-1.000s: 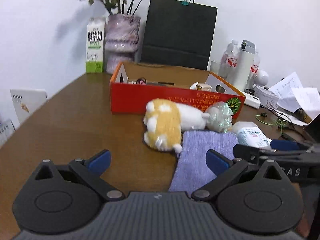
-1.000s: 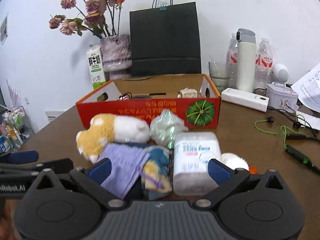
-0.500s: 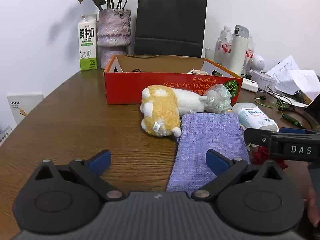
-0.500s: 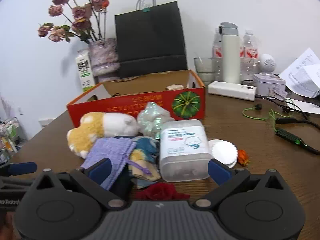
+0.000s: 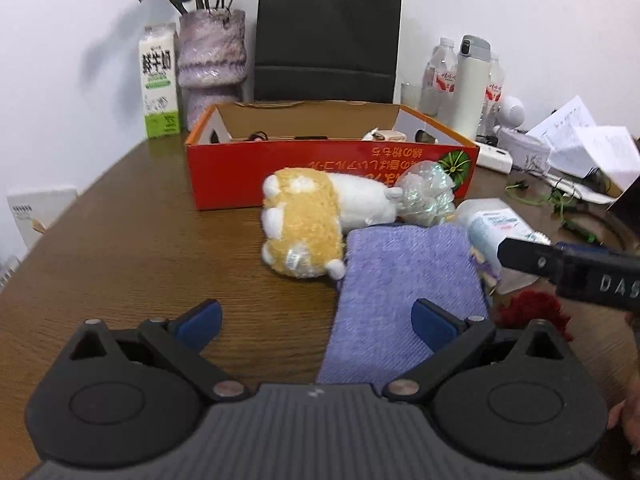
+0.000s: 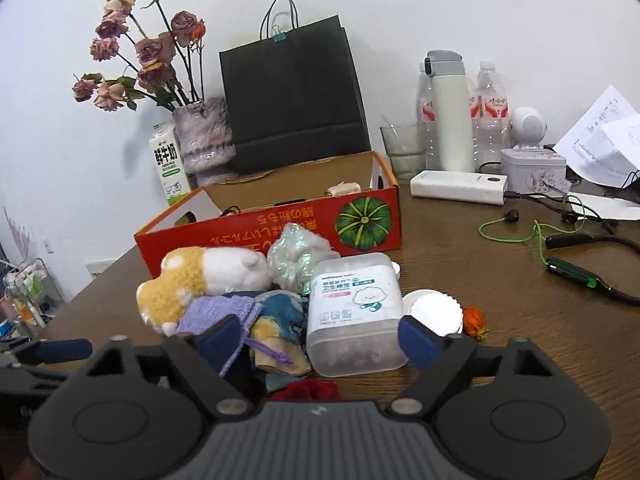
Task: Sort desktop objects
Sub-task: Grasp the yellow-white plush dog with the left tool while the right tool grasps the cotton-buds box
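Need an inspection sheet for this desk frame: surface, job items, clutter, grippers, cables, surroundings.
Surface: brown wooden table, crowded.
Job's things: plush toy, purple cloth, patterned cloth, crinkled plastic wrap, cotton swab box and white lid piled before the open red cardboard box; red fabric nearest the camera.
Clutter: milk carton, black paper bag, thermos, water bottles, glass, power bank, tin, papers.
Grippers: left gripper open, holding nothing; right gripper closing, jaws either side of the swab box, pads not yet pressing.
Cables: green earphone cable loose at right.
Surroundings: white wall; vase of dried roses.
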### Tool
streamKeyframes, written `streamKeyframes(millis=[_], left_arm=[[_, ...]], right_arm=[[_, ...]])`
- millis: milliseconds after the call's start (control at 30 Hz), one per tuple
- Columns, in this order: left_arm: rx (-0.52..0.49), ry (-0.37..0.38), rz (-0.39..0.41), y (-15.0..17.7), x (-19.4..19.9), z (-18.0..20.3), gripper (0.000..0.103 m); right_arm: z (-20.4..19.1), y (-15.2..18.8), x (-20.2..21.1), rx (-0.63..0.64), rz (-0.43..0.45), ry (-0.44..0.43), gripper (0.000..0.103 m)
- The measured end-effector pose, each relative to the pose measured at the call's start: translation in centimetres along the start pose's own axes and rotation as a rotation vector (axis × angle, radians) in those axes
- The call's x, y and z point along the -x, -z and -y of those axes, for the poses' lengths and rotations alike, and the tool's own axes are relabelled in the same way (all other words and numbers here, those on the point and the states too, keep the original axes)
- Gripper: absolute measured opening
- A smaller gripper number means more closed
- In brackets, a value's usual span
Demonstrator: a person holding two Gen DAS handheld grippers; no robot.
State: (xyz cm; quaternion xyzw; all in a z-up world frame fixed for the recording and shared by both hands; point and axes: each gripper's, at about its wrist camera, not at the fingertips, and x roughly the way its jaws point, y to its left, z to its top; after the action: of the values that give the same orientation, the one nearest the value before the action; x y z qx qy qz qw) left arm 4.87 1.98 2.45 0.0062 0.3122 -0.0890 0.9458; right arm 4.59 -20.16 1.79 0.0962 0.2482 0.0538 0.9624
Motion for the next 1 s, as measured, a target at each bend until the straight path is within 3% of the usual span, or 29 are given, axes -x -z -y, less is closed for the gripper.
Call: streamKeyframes(millis=[100, 200, 267, 333, 400, 500, 567, 600, 700, 867, 1000], left_arm=[[0.004, 0.012, 0.000, -1.2, -0.9, -0.1, 0.096], [0.063, 0.068, 0.018, -3.3, -1.5, -1.0, 0.095], [0.082, 0.061, 0.015, -5.0, -3.0, -1.2, 0.094], [0.069, -0.003, -0.020, -6.4, -5.2, -1.1, 0.074], [0.068, -0.028, -0.052, -7.2, -7.5, -1.2, 0.060], [0.061, 0.006, -0.079, -7.2, -9.5, -1.4, 0.061], [0.029, 0.002, -0.100, -6.9, -10.2, -1.1, 0.052], [0.019, -0.004, -0.099, -6.6, -10.1, -0.9, 0.051], [0.053, 0.011, -0.070, -6.3, -9.0, -1.0, 0.047], [0.071, 0.013, 0.072, -7.4, -4.2, -0.8, 0.047], [0.097, 0.024, 0.098, -8.2, 0.1, -1.3, 0.047]], right_arm=[[0.3, -0.1, -0.2, -0.008, 0.002, 0.016, 0.076], [0.7, -0.4, -0.5, -0.011, -0.006, 0.048, 0.076], [0.7, -1.2, -0.9, 0.007, -0.010, 0.057, 0.077], [0.2, -2.1, -2.5, 0.072, -0.046, 0.075, 0.076], [0.0, -2.7, -4.3, 0.111, -0.095, 0.097, 0.076], [0.0, -2.6, -5.5, 0.119, -0.103, 0.100, 0.074], [-0.2, -2.3, -5.5, 0.130, -0.092, 0.079, 0.070], [-0.3, -2.2, -5.6, 0.134, -0.098, 0.072, 0.064], [-0.7, -1.7, -5.4, 0.140, -0.094, 0.085, 0.064], [-0.2, -2.1, -3.1, 0.094, 0.018, 0.072, 0.064], [0.3, -2.5, -1.4, 0.052, 0.079, 0.061, 0.064]])
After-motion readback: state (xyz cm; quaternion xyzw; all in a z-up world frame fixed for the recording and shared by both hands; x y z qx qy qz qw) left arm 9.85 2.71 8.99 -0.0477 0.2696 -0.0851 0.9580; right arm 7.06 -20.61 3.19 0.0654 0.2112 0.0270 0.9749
